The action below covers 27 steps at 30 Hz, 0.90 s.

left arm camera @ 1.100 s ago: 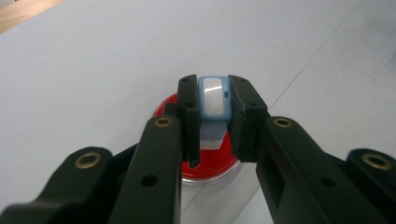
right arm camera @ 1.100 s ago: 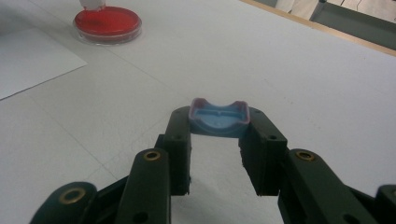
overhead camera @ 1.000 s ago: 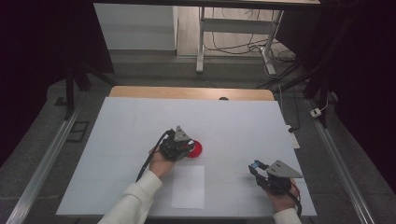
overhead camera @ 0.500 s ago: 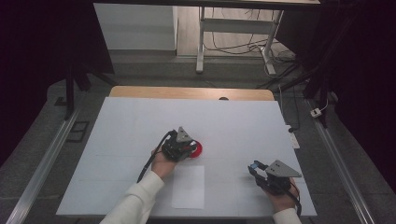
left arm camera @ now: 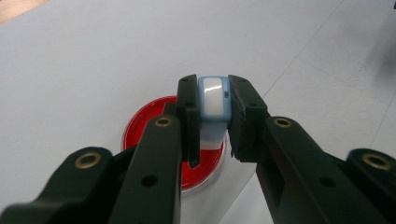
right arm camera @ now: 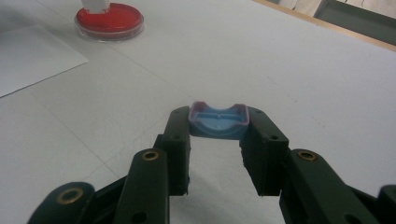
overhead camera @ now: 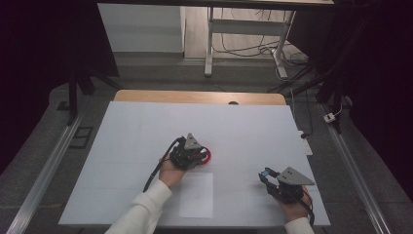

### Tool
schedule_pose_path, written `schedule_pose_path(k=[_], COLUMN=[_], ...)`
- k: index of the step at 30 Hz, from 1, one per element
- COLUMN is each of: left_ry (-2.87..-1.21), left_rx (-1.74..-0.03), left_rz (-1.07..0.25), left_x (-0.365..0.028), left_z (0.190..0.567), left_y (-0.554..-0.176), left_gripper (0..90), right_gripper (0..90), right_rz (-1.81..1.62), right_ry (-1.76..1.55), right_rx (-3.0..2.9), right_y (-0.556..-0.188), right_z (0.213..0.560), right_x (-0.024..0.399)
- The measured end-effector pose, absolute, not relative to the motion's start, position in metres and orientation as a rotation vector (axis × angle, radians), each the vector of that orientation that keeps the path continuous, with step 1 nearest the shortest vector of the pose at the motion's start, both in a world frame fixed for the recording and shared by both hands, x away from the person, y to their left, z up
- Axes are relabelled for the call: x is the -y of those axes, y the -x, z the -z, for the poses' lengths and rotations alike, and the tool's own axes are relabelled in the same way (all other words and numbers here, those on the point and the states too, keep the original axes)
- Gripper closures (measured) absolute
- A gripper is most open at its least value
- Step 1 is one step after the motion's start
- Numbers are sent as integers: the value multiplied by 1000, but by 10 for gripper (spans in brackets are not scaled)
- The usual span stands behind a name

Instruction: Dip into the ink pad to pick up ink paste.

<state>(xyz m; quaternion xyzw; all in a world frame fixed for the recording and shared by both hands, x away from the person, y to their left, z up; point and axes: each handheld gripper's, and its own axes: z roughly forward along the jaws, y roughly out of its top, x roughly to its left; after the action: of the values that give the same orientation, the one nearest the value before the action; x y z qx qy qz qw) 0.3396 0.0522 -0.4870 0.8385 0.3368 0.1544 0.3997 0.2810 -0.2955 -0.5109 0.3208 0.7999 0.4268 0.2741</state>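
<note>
Gripping a pale-blue block [left arm camera: 214, 99] over the red dish [left arm camera: 154, 135], left claw [left arm camera: 214, 100]; right claw [right arm camera: 217, 122] pinches a blue cap [right arm camera: 218, 121].

You made almost no change over the last second. Your left gripper [overhead camera: 200, 155] shifted, if at all, only a touch toward you beside the red dish [overhead camera: 206, 156]. Whether your right gripper [overhead camera: 265, 176] shifted at all cannot be told.

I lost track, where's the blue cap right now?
The blue cap is clamped in the right gripper, low over the white table near its right front corner, right of the paper sheet.
</note>
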Motion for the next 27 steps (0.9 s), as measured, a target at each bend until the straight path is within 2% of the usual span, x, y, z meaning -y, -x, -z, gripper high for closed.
schedule_pose_path(k=[27], left_ry=[-2141], left_rx=[-827], left_rz=[-362], left_x=[-66], left_z=[483], left_y=[-313], left_gripper=[755], right_gripper=[644], right_rz=[-1179], right_ry=[-854], right_rx=[-2132], right_y=[-279], right_z=[508], right_x=[296])
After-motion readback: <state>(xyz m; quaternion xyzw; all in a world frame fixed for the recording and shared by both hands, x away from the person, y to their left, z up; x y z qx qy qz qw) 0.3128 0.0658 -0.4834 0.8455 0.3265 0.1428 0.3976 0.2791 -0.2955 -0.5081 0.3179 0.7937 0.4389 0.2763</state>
